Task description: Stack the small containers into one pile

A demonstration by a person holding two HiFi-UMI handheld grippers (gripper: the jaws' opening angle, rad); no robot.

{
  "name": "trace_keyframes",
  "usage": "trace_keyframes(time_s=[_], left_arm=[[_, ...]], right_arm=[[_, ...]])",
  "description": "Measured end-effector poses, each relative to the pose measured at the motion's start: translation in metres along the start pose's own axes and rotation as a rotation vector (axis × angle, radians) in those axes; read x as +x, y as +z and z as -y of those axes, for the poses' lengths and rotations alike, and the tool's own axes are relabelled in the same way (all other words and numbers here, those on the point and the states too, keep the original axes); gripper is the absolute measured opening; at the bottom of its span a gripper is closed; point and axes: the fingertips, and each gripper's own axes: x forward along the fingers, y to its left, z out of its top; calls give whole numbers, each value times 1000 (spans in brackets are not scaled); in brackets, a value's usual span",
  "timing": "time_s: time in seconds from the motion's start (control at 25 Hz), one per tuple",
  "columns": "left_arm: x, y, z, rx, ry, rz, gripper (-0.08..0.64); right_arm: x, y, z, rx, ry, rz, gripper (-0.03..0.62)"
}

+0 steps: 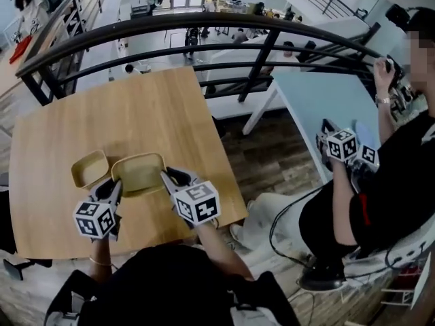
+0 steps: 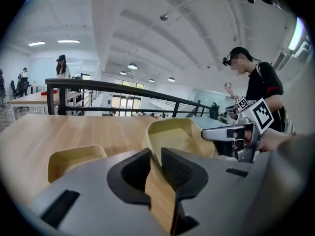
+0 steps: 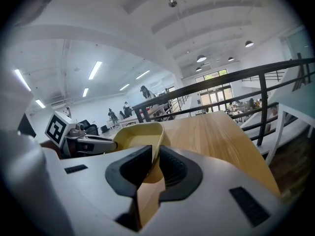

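Note:
A larger yellow container [image 1: 139, 173] stands on the wooden table [image 1: 81, 124], held from both sides. My left gripper [image 1: 116, 187] is shut on its left rim; in the left gripper view my left gripper [image 2: 156, 154] pinches the thin wall of the larger container [image 2: 178, 135]. My right gripper [image 1: 165, 177] is shut on the right rim, and the right gripper view shows my right gripper [image 3: 155, 154] clamped on the container's [image 3: 139, 134] edge. A smaller yellow container [image 1: 90, 168] sits just left of the big one, also in the left gripper view as the smaller container [image 2: 74, 159].
A black railing [image 1: 204, 29] runs behind the table. The table's right edge [image 1: 228, 182] drops to the floor. A seated person [image 1: 387, 182] with marker-cube grippers [image 1: 343, 145] is at the right, beside a light blue table [image 1: 319, 94].

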Motion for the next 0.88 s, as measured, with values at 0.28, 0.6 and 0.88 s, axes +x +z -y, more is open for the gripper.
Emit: trace_keyframes(time_s=[0.28,0.6,0.88], left_arm=[[-24,-6,-58,-38,27,16,63],[-47,-9,-116,-32,35,20,63],[-55,-17,-161,-64,80,13,63]], right_arm=[[51,5,-40,-34,35,-37,58],[104,7,-81,-45,40,-65,57],[151,3,-101,-64,82,-110,57]])
